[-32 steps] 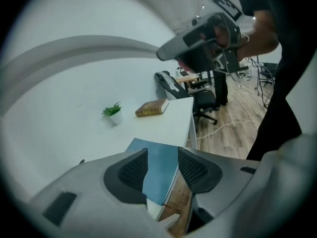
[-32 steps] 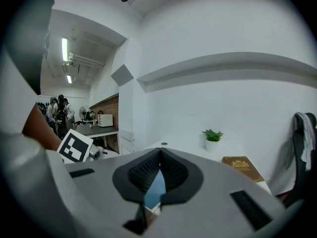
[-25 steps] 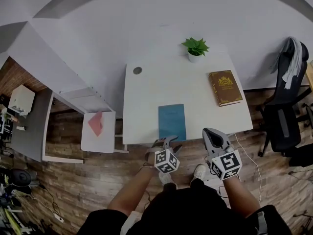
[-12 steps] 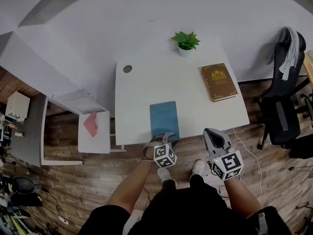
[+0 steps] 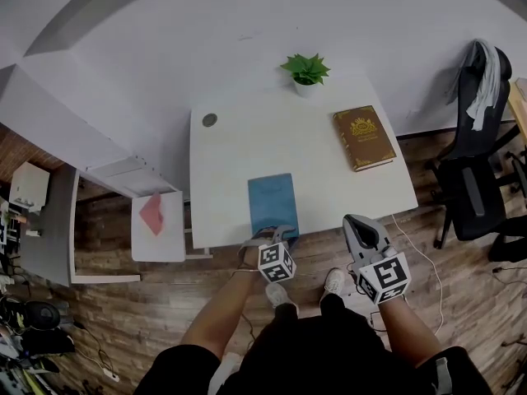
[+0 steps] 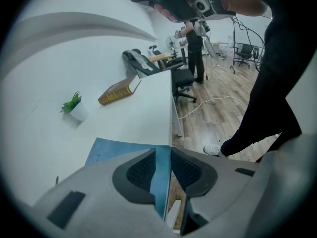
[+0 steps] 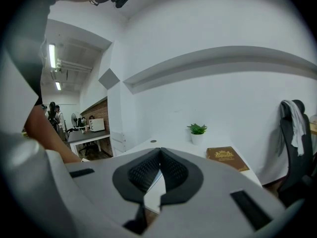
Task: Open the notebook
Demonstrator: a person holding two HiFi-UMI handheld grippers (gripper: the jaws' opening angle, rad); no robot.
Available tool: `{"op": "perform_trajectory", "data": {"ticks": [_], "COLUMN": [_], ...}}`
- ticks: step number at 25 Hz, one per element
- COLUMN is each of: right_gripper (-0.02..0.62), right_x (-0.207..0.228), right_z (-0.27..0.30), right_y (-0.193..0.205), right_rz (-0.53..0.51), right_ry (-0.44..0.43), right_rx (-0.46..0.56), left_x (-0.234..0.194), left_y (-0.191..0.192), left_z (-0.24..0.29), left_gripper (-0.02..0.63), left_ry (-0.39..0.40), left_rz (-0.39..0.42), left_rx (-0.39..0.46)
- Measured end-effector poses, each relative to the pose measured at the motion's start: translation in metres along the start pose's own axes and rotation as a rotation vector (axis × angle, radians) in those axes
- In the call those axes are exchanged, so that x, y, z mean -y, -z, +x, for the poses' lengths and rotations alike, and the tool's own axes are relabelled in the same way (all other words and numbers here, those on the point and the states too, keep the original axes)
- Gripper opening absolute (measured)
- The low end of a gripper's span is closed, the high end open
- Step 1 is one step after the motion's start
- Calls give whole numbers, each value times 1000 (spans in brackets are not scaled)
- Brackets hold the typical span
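A blue notebook point(image 5: 273, 204) lies closed on the white table point(image 5: 239, 151), by its near edge. My left gripper point(image 5: 277, 232) is down at the notebook's near edge. In the left gripper view the notebook point(image 6: 124, 153) has its right-hand edge in the gap between the dark pads of my left gripper point(image 6: 171, 151). The jaws have just been closing; a narrow strip of blue cover still shows between them and the pads do not press on it. My right gripper point(image 5: 361, 221) hangs off the table's near right, shut and empty, with its tips together in the right gripper view point(image 7: 160, 151).
A brown book point(image 5: 364, 137) lies at the table's right, a potted plant point(image 5: 305, 72) stands at the back, and a round grommet point(image 5: 210, 119) sits at the back left. A black chair point(image 5: 473, 196) stands to the right, and a low white stand with red paper point(image 5: 156, 214) to the left.
My left gripper has dropped to the notebook's near edge and its jaws have narrowed. The right gripper has shifted slightly. The notebook has stayed closed and flat.
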State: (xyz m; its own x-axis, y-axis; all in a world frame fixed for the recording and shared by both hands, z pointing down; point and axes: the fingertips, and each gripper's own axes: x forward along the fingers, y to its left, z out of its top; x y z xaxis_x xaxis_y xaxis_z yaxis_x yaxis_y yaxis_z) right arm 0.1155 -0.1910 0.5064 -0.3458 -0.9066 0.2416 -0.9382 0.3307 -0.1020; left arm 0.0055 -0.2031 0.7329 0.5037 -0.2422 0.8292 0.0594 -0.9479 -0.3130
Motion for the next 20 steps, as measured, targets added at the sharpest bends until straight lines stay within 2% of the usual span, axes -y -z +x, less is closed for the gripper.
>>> {"op": "perform_trajectory", "data": {"ticks": [5,9,16,20], "right_gripper": [-8,-6,-6,-6], "right_x": [-1,-5,-20,-30], "right_z": [2,4,12,19], "right_y": [-5,-1,-2,-8], "right_rz": [-3,1,-12,-34], "right_ry": [-5,-15,-49,-71], "right_rx": [17,1,4,17], "left_x": [2,-4,-23,-39], "left_y": [-5,-9,-16,-17], "left_z": [-8,-21,-57,-85], "left_gripper": [36,18,8,8], "left_ry": [1,-29,-141,-229], "left_rz": [-47,-121,-257,-367], "left_rx": [18,86,209,296]}}
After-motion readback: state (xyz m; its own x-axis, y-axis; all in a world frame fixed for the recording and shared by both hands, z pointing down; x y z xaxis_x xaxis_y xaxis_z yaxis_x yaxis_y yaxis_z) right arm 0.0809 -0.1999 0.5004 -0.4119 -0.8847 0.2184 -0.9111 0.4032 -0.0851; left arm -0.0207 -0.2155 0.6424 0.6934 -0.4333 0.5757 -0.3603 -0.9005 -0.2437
